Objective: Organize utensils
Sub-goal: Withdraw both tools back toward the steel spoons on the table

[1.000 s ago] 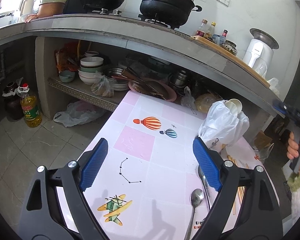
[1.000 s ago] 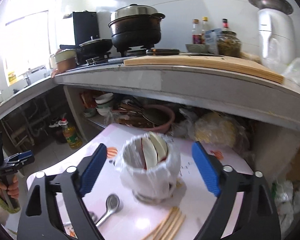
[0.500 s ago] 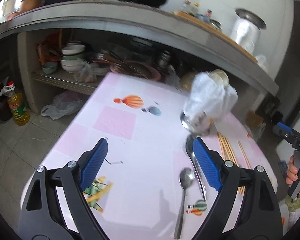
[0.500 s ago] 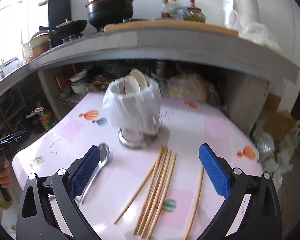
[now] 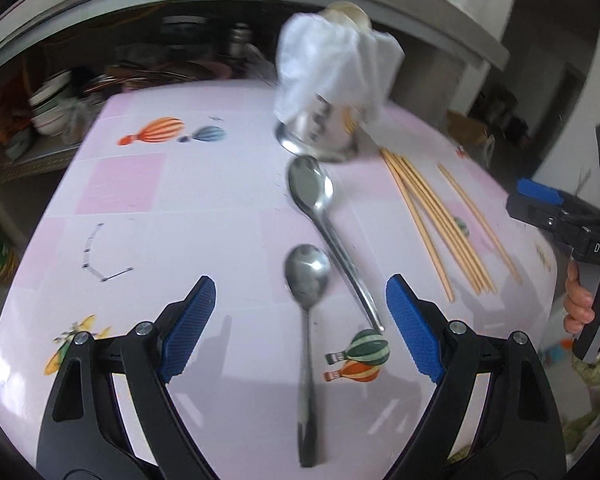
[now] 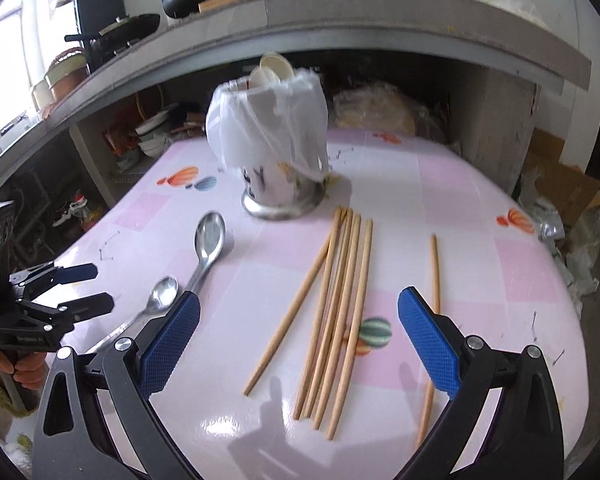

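Two metal spoons lie on the pink table: a nearer spoon (image 5: pixel 307 320) (image 6: pixel 156 304) and a farther spoon (image 5: pixel 324 224) (image 6: pixel 208 244). Several wooden chopsticks (image 5: pixel 436 224) (image 6: pixel 336 304) lie in a loose bundle, with one single chopstick (image 6: pixel 432 320) apart on the right. A metal utensil holder (image 5: pixel 324 136) (image 6: pixel 280 188) lined with a white plastic bag stands behind them, holding pale spoons. My left gripper (image 5: pixel 300 332) hovers open over the nearer spoon. My right gripper (image 6: pixel 300 344) hovers open over the chopstick bundle, empty.
The table (image 5: pixel 180 208) (image 6: pixel 440 184) has a balloon-print cover. Behind it runs a concrete counter (image 6: pixel 340 28) with pots on top and a cluttered shelf of bowls (image 5: pixel 52 104) underneath. Bags and a cardboard box (image 6: pixel 556 184) sit on the floor to the right.
Both grippers have dropped toward the table and tilted down. The left now frames the nearer spoon; the right now frames the chopsticks. The right gripper's jaws have spread a little wider.
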`<state>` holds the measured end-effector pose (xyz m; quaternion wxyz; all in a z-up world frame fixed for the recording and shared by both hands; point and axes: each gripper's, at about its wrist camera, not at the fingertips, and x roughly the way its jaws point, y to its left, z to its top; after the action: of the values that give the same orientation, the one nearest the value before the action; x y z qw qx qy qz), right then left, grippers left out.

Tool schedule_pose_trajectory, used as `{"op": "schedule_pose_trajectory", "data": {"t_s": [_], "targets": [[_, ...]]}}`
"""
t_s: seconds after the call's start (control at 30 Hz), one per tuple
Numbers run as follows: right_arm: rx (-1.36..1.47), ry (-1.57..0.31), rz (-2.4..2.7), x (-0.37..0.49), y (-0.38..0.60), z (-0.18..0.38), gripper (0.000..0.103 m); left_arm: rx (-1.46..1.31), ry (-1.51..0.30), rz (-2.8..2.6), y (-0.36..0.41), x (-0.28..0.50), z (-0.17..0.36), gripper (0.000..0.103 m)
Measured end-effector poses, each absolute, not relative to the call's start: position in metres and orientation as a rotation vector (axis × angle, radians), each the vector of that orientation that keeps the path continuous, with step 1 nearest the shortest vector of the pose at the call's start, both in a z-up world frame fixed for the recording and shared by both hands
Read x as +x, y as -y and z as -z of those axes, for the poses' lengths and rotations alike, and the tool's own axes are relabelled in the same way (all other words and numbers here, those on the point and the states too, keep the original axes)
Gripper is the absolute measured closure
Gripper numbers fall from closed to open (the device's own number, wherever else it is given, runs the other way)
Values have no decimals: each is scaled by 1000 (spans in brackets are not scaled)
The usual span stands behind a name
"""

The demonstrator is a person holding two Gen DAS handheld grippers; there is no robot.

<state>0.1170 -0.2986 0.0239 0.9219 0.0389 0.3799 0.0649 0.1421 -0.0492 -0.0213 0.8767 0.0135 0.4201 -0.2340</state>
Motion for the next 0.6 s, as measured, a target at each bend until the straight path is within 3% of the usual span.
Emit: {"op": "schedule_pose_trajectory", "data": {"t_s": [0.17, 0.4, 0.6], "targets": [[90, -815, -159, 114, 296, -8, 6, 102, -911, 506, 69, 151, 32, 20], [152, -837, -209, 110, 305, 1, 6, 229, -960, 484, 85, 161, 45, 39], [193, -839, -225, 112, 312, 3, 6, 268, -1002, 478, 94, 169, 51, 47]]}}
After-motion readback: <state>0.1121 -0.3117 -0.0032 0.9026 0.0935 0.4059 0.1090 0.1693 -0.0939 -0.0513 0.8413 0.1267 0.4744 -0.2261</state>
